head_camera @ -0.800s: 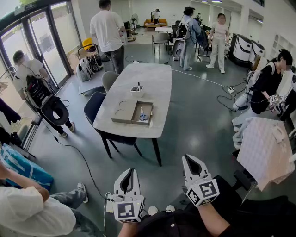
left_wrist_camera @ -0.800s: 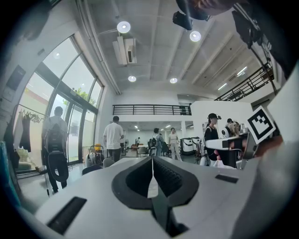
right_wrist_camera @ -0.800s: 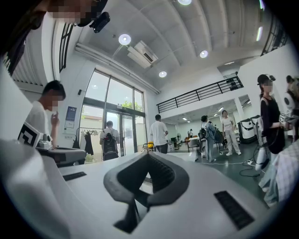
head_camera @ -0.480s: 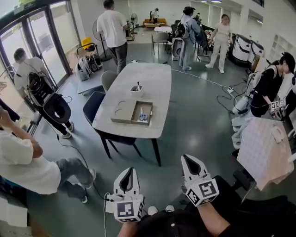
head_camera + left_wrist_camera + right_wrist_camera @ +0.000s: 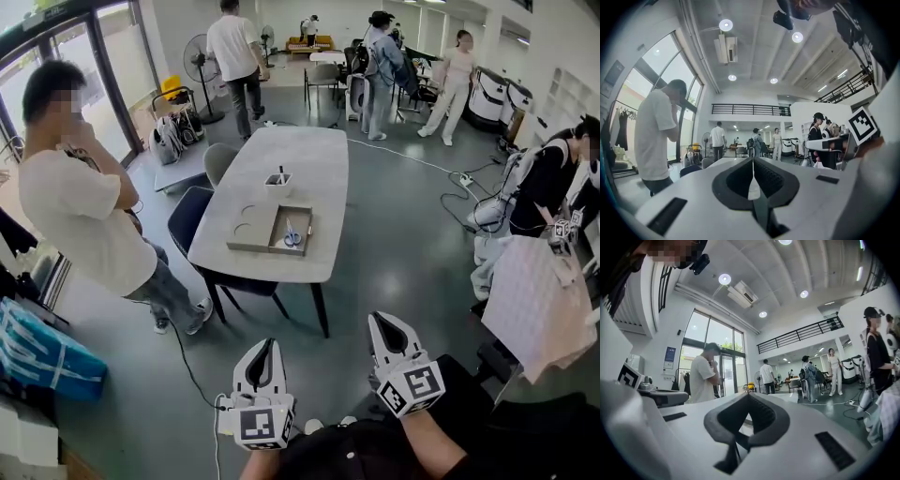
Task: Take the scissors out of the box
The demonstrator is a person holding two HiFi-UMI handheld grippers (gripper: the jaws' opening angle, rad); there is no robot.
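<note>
In the head view a shallow cardboard box (image 5: 302,225) lies open near the front end of a long grey table (image 5: 309,164), and scissors (image 5: 292,236) with blue handles lie inside it. A flat cardboard piece (image 5: 249,228) lies against the box's left side. Both grippers are held low in the foreground, far from the table. My left gripper (image 5: 266,344) (image 5: 752,160) is shut with nothing in it. My right gripper (image 5: 380,322) (image 5: 749,396) is also shut and empty. Both point level toward the table.
A small white holder (image 5: 278,184) with pens stands behind the box. Dark chairs (image 5: 192,214) sit at the table's left side. A person in a white shirt (image 5: 84,206) stands left of the table. Other people stand behind it and at the right (image 5: 546,183). A white patterned cloth (image 5: 534,305) is at my right.
The person in the white shirt has risen from the lower left and now stands upright left of the table. The man at the back has walked farther away. Both grippers kept still.
</note>
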